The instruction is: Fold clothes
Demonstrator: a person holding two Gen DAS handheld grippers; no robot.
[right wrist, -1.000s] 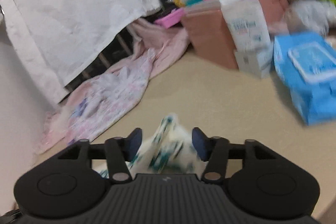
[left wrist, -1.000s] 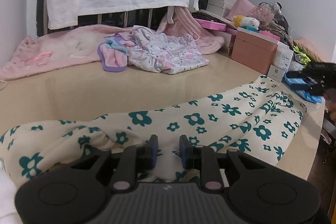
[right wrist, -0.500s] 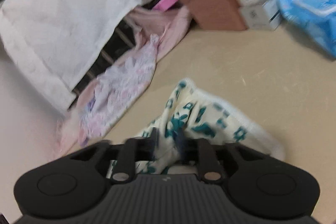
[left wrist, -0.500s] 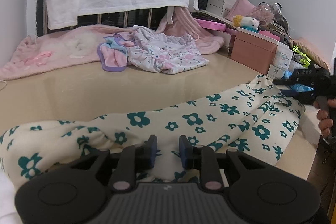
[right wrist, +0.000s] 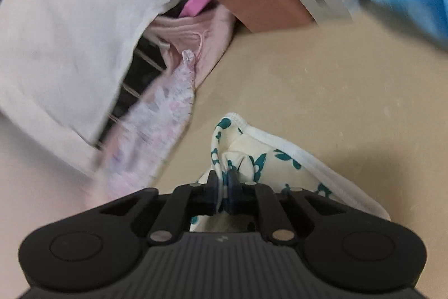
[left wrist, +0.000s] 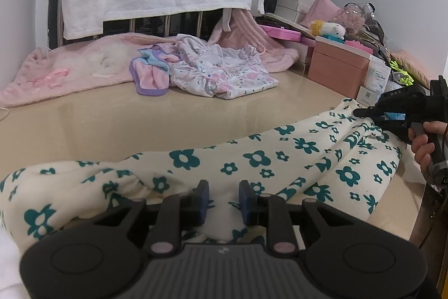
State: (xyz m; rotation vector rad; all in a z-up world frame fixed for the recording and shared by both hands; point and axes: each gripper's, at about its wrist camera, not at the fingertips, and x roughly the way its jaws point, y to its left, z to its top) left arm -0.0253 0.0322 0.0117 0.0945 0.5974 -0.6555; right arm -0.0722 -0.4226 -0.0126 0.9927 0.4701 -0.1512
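Garment: we saw the cream trousers with teal flowers [left wrist: 252,159] lying stretched across the beige tabletop [left wrist: 140,125], from the near edge toward the right side.
Left gripper [left wrist: 221,201]: we held a fold of the cream cloth between its blue pads, which pressed on it, near one end of the trousers.
Right gripper [right wrist: 221,187]: its jaws were closing, and in the right wrist view the pads already pinched the bunched white-edged hem.
Done: we judged that both ends were taken and the garment was laid out long; no fold was made yet.
Left: we still had to bring one end over the other and flatten it.
Waiting pile: the pink floral garment [left wrist: 224,74] and the pastel striped piece [left wrist: 151,72] lay crumpled at the far side, not folded.
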